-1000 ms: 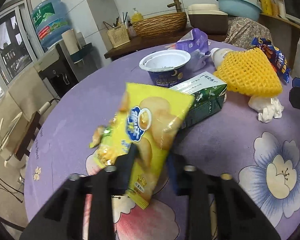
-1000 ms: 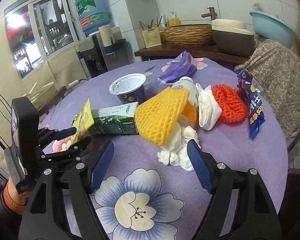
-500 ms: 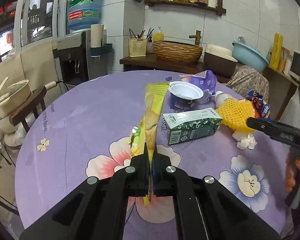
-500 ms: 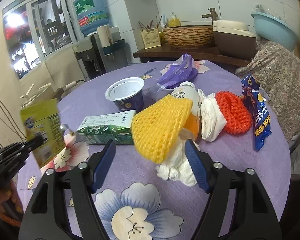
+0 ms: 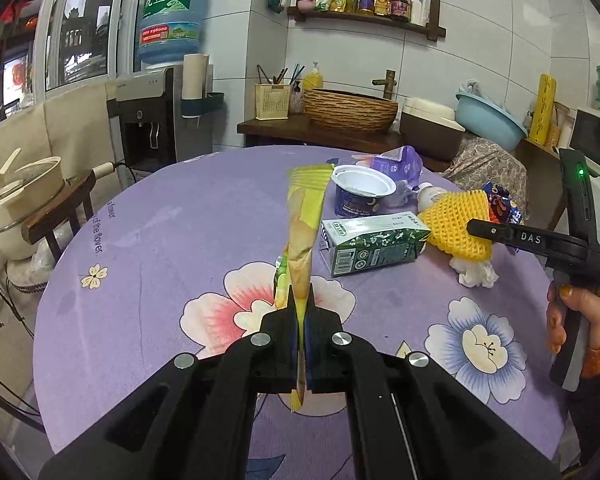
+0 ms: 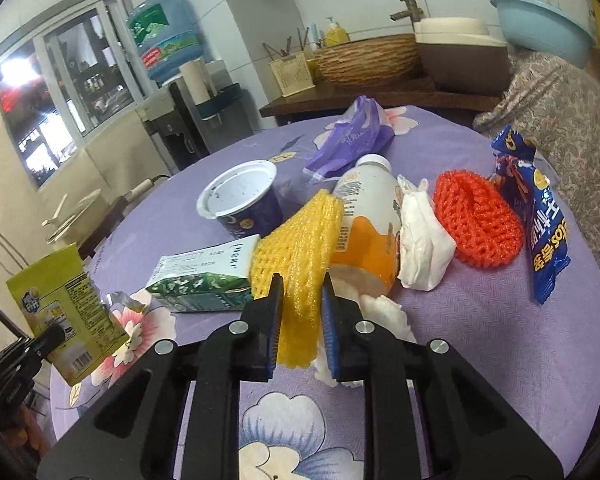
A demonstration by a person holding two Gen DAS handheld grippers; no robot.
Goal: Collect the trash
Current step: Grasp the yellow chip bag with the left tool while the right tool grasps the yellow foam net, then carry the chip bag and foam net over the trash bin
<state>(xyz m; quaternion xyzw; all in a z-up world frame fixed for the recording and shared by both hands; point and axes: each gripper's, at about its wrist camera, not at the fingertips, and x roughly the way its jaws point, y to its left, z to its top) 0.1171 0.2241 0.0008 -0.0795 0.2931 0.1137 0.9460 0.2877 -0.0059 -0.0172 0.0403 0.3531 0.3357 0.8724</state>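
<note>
While left claw (image 5: 300,312) clamps chip bag (image 5: 304,216) | right claw (image 6: 302,304) straddles yellow net (image 6: 300,264), contact unclear

Yellow chip bag (image 5: 305,216) edge-on, frame centre, raised off the table; yellow foam net (image 6: 300,256) lower centre, draped over tissue, beside green carton (image 6: 202,276).

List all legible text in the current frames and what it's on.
"DAS": right gripper, on its black body.
"of the flower": purple tablecloth, near its left edge.
"虎丘": water jug label.
"los", partly cut off: blue snack wrapper.
Too small or blurred to read: print on the green carton, chip bag, orange bottle and yogurt cup.
</note>
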